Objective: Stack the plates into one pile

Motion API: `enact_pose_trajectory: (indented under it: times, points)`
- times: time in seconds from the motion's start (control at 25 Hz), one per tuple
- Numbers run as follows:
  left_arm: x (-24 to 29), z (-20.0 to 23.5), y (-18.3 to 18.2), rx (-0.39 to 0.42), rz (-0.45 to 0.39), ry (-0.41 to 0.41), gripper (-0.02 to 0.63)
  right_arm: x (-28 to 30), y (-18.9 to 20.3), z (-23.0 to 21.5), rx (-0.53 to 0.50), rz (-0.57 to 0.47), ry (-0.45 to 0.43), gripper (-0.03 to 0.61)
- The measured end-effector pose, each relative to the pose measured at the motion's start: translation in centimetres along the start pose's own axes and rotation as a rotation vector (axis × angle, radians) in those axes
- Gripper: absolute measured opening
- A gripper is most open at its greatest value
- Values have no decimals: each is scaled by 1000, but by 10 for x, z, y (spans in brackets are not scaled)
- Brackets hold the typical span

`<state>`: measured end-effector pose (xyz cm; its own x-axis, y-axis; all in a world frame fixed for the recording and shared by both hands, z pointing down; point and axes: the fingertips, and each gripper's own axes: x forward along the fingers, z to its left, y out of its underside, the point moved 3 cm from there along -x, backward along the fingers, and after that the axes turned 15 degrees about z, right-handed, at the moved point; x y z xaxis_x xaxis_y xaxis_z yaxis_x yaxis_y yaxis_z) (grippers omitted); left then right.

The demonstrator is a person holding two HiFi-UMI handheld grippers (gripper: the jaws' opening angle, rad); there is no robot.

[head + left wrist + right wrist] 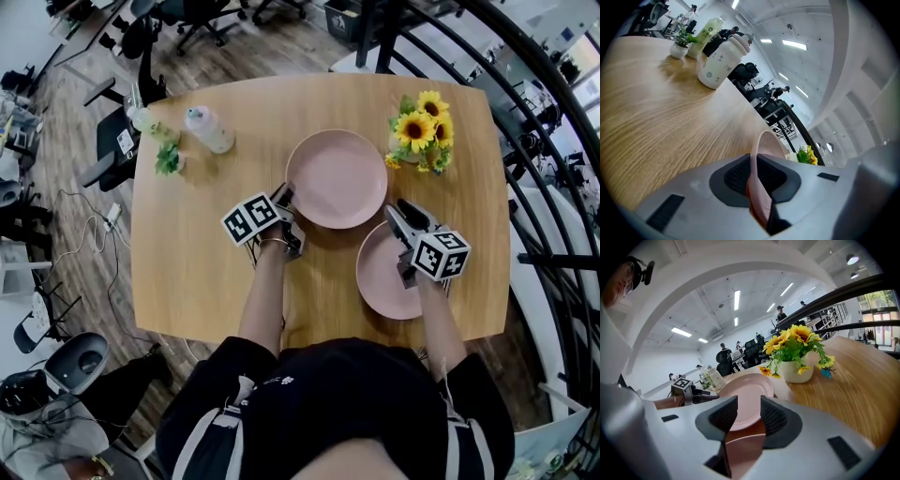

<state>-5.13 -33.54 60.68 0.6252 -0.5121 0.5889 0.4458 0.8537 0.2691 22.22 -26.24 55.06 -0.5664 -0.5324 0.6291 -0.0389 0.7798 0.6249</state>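
1. our left gripper (287, 212) is clamped on the rim of the far plate (337, 173). in the left gripper view the thin pink edge runs between the two pads (733, 177), which press on it from both sides.
2. our right gripper (406, 218) has its jaws apart and grips nothing. the near plate (384, 277) lies just under and behind its tips, and the far plate sits straight ahead of it, framed in the gap.
3. the two plates are just beside each other over the table (206, 272), neither on the other. we judge the stacking barely begun. we cannot tell whether the gripped edge is off the wood.
4. first risk: the left gripper holds one edge only, so a lifted plate may droop, swing and slip out of the pads.
5. second risk: the way to the near plate passes the right gripper, which sits over that plate's rim. a knock there could chip either plate.
6. third risk: the sunflower pot (420, 131) stands just beyond the right gripper, close to the far plate's rim. a wide swing could tip it.
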Motion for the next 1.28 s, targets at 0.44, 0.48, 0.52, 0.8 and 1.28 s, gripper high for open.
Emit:
enact_pose_trajectory:
  times: [0.44,0.48,0.52,0.8,1.28]
  points:
    - [-29,-17,8,-12,-22,115,44,-3,4,4,68,-34,-49,156]
    - [-29,-20,10,-4,-18,121,44,-4,6,4,76,-37,-50,156]
    - [-30,-24,13,0,-14,129,44,-7,7,3,87,-41,-50,156]
    - [-33,-44,42,-8,26,197,48,-27,34,-10,198,-63,-44,156]
    - [-27,-88,85,95,128,254,49,-83,70,-19,267,-115,0,156]
